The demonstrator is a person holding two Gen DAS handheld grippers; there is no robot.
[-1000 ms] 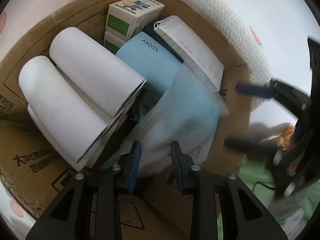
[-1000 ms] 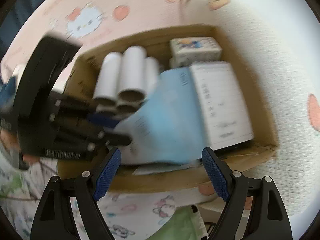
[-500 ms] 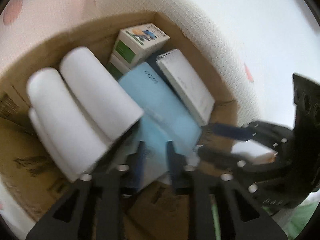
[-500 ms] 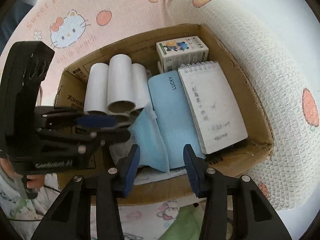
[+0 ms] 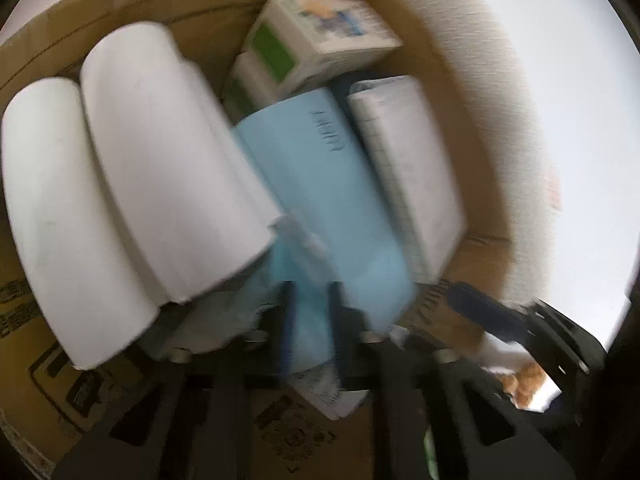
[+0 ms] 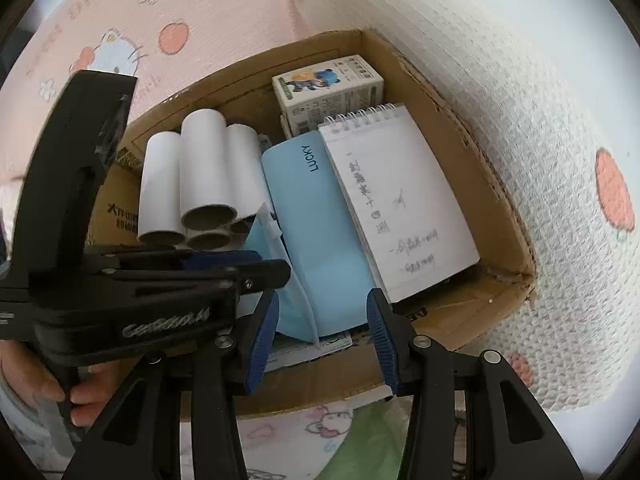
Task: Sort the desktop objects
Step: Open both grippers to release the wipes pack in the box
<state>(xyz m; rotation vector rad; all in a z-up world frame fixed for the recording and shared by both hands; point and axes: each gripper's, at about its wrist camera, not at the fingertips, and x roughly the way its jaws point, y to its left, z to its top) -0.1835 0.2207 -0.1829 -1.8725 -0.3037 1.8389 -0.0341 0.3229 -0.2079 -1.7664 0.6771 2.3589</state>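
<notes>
Nearest the cardboard box (image 6: pixel 472 312), at its front wall: my left gripper (image 6: pixel 256 266), jaws just closed together on the blue face mask (image 6: pixel 296 308), and my right gripper (image 6: pixel 322 340), jaws apart, nothing between them. Deeper in the box: LUCKY case (image 6: pixel 316 216), notepad (image 6: pixel 400 200), paper rolls (image 6: pixel 200 172), small carton (image 6: pixel 328 88) at the back wall. Risk, as I judge it: the limp mask slips the thin pinch or snags the rolls.

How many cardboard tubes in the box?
4 open ends show, stacked at the left of the cardboard box: left tube, top tube, right tube, and a lower tube end beneath. More may be hidden under them.
</notes>
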